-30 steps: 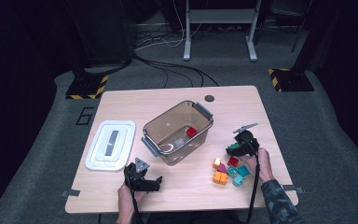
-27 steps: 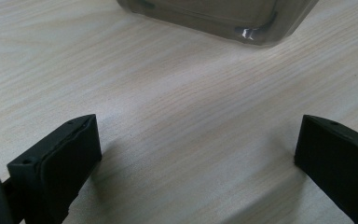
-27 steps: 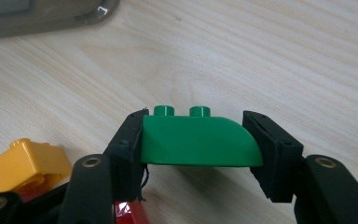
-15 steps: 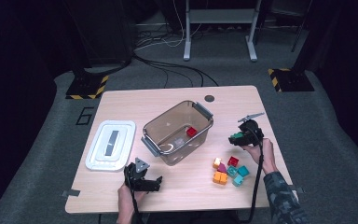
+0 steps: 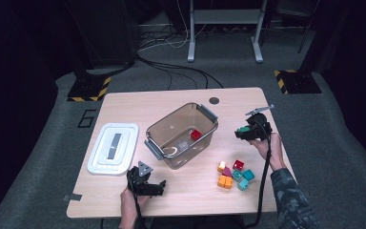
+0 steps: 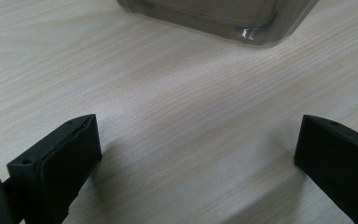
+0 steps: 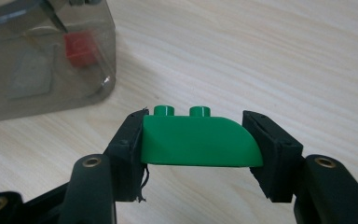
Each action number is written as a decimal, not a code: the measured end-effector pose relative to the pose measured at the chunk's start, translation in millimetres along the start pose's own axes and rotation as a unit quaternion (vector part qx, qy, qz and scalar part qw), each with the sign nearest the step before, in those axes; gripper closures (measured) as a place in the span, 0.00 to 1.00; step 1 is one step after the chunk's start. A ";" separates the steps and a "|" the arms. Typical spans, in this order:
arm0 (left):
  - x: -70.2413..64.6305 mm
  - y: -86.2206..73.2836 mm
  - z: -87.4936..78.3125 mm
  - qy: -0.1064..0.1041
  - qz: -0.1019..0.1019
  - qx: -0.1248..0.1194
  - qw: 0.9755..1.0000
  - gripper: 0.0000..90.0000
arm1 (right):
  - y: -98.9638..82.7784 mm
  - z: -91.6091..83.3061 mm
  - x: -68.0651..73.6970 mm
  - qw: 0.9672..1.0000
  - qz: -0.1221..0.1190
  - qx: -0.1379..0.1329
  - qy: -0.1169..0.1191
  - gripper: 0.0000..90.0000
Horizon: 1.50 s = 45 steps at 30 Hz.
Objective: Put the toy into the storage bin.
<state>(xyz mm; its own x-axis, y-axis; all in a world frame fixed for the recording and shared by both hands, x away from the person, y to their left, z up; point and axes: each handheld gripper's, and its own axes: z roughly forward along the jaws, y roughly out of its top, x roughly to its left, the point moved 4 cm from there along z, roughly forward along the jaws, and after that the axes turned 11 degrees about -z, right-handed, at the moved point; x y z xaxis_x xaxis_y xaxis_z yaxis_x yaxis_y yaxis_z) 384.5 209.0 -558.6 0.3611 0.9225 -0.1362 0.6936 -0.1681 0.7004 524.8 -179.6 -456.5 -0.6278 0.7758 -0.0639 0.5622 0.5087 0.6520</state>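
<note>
Green brick (image 5: 243, 129) sits clamped in the right gripper (image 5: 244, 132), held above the table (image 5: 124, 100) to the right of the clear bin (image 5: 181, 135), which holds a red block (image 5: 196, 135). Loose blocks (image 5: 232, 173) lie nearer the person; the left gripper (image 5: 151, 187) rests near the front edge beside a white lid (image 5: 113, 148). Left gripper view: jaws stand wide apart over bare wood. Right gripper view: both pads (image 7: 130, 154) press the green brick (image 7: 198, 140), studs up.

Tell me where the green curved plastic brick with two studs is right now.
The green curved plastic brick is clamped in the right gripper, above the table's right side in the high view, between the clear plastic bin and the person's right hand.
</note>
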 end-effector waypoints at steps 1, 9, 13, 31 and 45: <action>0.2 0.1 0.0 0.000 0.001 0.000 1.000 0.00 | 2.5 -0.8 -0.4 1.000 0.002 -0.002 0.000 0.48; 0.2 0.1 0.0 0.000 0.001 0.000 1.000 0.00 | 21.3 -5.8 -4.3 1.000 0.000 -0.013 -0.001 0.48; 0.2 0.1 0.0 0.000 0.001 0.000 1.000 0.00 | 30.0 -5.6 -4.3 1.000 -0.001 -0.014 -0.003 0.48; -0.4 -0.1 0.3 -0.001 -0.002 -0.001 1.000 0.00 | 74.2 -15.4 5.6 0.999 -0.025 -0.038 -0.002 0.48; -0.3 -0.1 0.2 -0.002 -0.002 -0.001 1.000 0.00 | 106.5 -15.0 40.4 0.996 -0.066 -0.054 0.022 0.48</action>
<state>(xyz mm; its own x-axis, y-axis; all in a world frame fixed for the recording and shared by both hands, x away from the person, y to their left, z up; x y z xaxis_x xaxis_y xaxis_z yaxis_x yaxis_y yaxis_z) 384.4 208.6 -558.8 0.3602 0.9222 -0.1410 0.6938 -0.1638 0.7013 551.2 -99.7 -378.3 -0.7164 0.6869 -0.1223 0.4144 0.5600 0.7174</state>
